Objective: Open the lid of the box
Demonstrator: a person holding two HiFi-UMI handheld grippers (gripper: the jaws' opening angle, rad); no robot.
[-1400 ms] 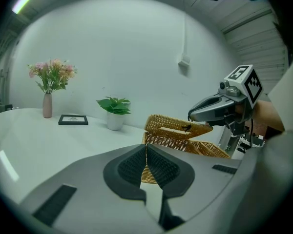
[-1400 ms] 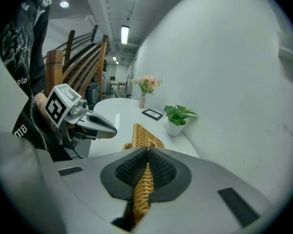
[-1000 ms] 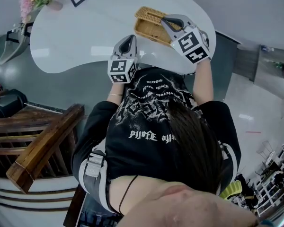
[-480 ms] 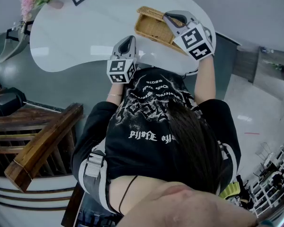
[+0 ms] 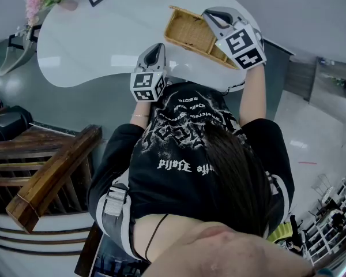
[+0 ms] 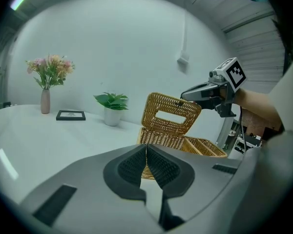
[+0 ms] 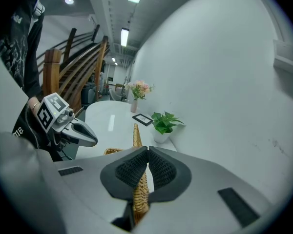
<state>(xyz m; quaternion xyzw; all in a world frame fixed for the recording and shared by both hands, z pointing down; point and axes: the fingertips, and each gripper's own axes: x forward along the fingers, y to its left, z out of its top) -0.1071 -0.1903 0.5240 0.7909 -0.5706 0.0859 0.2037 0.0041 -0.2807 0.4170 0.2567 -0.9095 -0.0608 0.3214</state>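
**A:** Where does the wicker box [image 5: 191,34] sit?

**B:** On the white, rounded table [image 5: 92,45], near the edge in front of the seated person [image 5: 196,149], toward their right side. Its lid [image 6: 172,113] stands raised, close to upright, and the woven base lies open beneath it.

**A:** Who has the lid?

**B:** The right gripper [image 7: 148,151]. Its jaws are pinched tight on the lid's upper rim, and the wicker runs edge-on between the pads in the right gripper view.

**A:** And the other hand?

**B:** The left gripper [image 6: 146,147] hovers over the near edge of the table, apart from the box and pointing toward it. Its jaws are pressed together with nothing between them.

**A:** Anything else on the table?

**B:** A vase of flowers [image 6: 48,79], a small picture frame [image 6: 71,115] lying flat and a potted plant [image 6: 112,108] stand along the far side by the wall, well apart from the box.
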